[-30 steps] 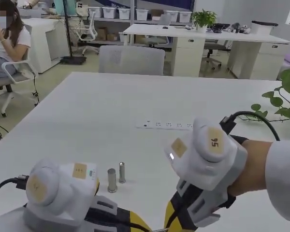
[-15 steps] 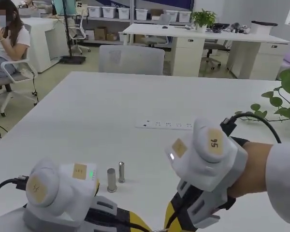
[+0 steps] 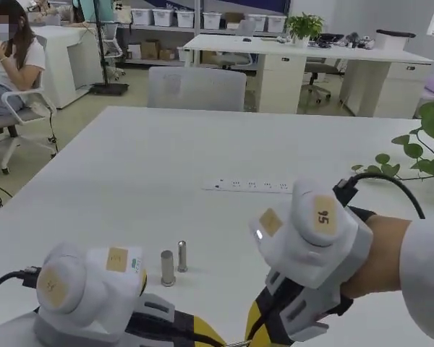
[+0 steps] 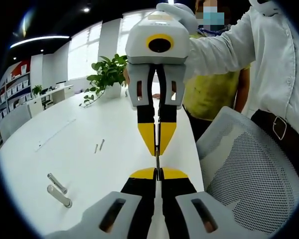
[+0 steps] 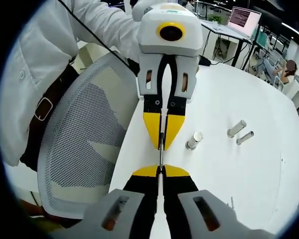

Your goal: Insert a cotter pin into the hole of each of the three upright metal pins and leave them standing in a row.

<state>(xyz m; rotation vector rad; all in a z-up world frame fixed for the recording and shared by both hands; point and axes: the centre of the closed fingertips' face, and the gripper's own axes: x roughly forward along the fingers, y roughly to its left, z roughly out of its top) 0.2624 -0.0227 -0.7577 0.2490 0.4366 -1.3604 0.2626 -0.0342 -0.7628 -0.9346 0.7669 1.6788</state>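
Cotter pin [image 4: 157,162]: a thin sliver bridging your two grippers' tips, at 6 o'clock in the head view.
Left gripper [image 4: 157,173]: your jaws are pinched tight on one end.
Metal pins [image 3: 168,267]: two stand upright on the white table [image 3: 202,159], at 11 o'clock from the cotter pin.
Right gripper [image 5: 160,170]: your jaws are closed on the other end.

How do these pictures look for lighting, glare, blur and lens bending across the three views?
Head view: even, soft office light, no glare, metal pins sharp. Left gripper view: fisheye bends the table edge, windows washed out, cotter pin crisp. Right gripper view: same bending, mesh chair swollen near the lens, far background soft.
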